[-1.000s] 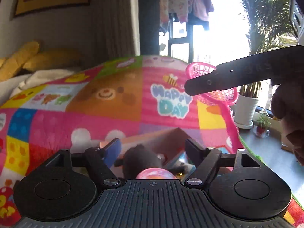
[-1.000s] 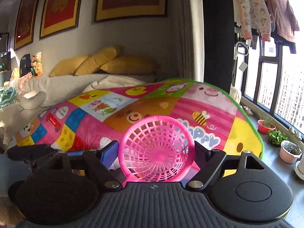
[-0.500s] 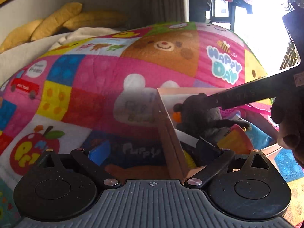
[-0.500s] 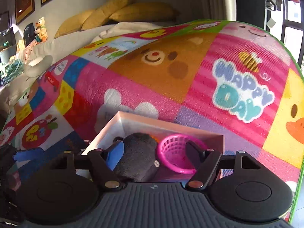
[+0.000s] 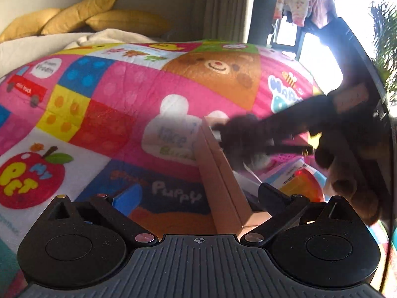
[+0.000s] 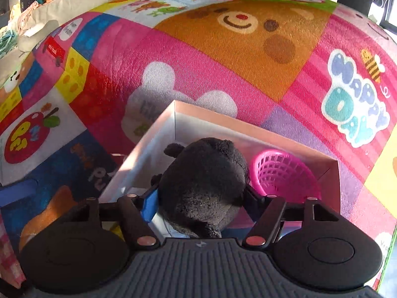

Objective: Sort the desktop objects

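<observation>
An open cardboard box (image 6: pixel 255 124) sits on the colourful play mat (image 6: pixel 188 57). A black plush toy (image 6: pixel 206 183) fills the box's near part, and a pink plastic basket (image 6: pixel 280 176) lies in its right corner. My right gripper (image 6: pixel 201 198) is over the box, its fingers on both sides of the plush; I cannot tell if it grips. In the left wrist view my left gripper (image 5: pixel 198 198) is open, straddling the box's left wall (image 5: pixel 218 171). The right gripper and plush (image 5: pixel 238 134) show blurred there.
Orange and pale packets (image 5: pixel 300 181) lie in the box in the left wrist view. Yellow pillows (image 5: pixel 82 17) lie on a sofa behind the mat. A bright window (image 5: pixel 347 19) with hanging clothes is at the right. The mat's green edge (image 6: pixel 387 270) is at the right.
The pink basket has gone from my right gripper into the box. My right gripper has come down around the black plush. My left gripper has moved to the box's left wall.
</observation>
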`<state>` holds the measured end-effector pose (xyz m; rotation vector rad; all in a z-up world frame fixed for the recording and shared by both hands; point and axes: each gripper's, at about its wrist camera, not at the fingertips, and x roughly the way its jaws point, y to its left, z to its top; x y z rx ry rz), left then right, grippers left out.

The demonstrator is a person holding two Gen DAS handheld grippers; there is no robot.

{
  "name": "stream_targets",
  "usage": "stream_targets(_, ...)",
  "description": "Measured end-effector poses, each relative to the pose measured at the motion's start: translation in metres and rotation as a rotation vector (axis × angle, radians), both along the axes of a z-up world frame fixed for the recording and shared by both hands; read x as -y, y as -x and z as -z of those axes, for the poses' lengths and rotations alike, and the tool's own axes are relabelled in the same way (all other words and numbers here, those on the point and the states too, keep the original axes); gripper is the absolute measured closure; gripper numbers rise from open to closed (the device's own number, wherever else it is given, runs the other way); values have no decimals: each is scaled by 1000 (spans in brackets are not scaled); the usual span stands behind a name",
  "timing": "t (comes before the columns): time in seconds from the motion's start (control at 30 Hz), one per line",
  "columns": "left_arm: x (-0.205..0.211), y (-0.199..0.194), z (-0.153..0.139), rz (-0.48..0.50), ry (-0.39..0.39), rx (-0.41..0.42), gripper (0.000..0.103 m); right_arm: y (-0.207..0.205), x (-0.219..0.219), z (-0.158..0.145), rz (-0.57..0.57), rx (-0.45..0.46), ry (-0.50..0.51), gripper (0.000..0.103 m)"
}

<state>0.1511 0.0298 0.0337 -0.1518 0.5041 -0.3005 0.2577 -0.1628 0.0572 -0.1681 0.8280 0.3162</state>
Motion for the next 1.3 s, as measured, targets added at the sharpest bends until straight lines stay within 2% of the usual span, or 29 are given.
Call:
stream_targets(0.07,-3,2,-2,3,23,16,0,5,6,-21,14,49,-84,38)
stream_targets(0.13,-5,5,-4,6,46,25,0,6,17,-37,31,53,-161,30)
stream_targets(0.2,-6,6,-4,7,58,24,0,6,29,-46,48,58,-192,28)
stream_targets(0.3,-6,5,-3,3,61,13,0,10,51,-57,92,127,-204,29)
stream_targets(0.33,-6,5,-3,2,61,9,0,10,58,-58,109,126,-205,32)
stream_targets(0.4,-5,5,-2,5,63,6,0,8,71,-53,127,82,-196,72)
stream_targets(0.47,-3,5,-2,8,62,6,0,7,82,-40,156,31,-183,83)
stream_targets(0.5,-2,5,-1,11,61,7,0,6,86,-33,181,18,-181,83)
stream_targets(0.57,-1,6,-1,17,59,8,0,3,94,-18,243,-4,-198,84)
stream_targets(0.63,-1,7,0,24,62,11,0,-3,100,-1,271,-76,-281,84)
stream_targets(0.77,-6,5,1,0,74,10,0,3,88,0,158,-160,-451,84)
stream_targets(0.83,-9,3,2,-13,79,-2,0,14,76,-14,104,-109,-421,84)
stream_targets(0.93,-11,3,2,-15,83,-8,0,36,59,-30,54,-39,-266,79)
stream_targets(1.0,-10,4,1,-8,85,-3,0,49,55,-30,35,-48,-216,61)
stream_targets(1.07,-8,6,0,-1,83,6,0,57,56,-24,51,-77,-193,52)
stream_targets(1.13,-6,7,0,1,78,10,0,61,61,-14,87,-124,-201,53)
stream_targets(1.17,-6,7,0,2,75,10,0,63,64,-8,94,-163,-234,58)
stream_targets(1.23,-6,7,0,2,74,9,0,70,63,-6,25,-188,-323,58)
stream_targets(1.3,-6,7,1,-2,72,6,0,77,59,-16,-51,-154,-356,58)
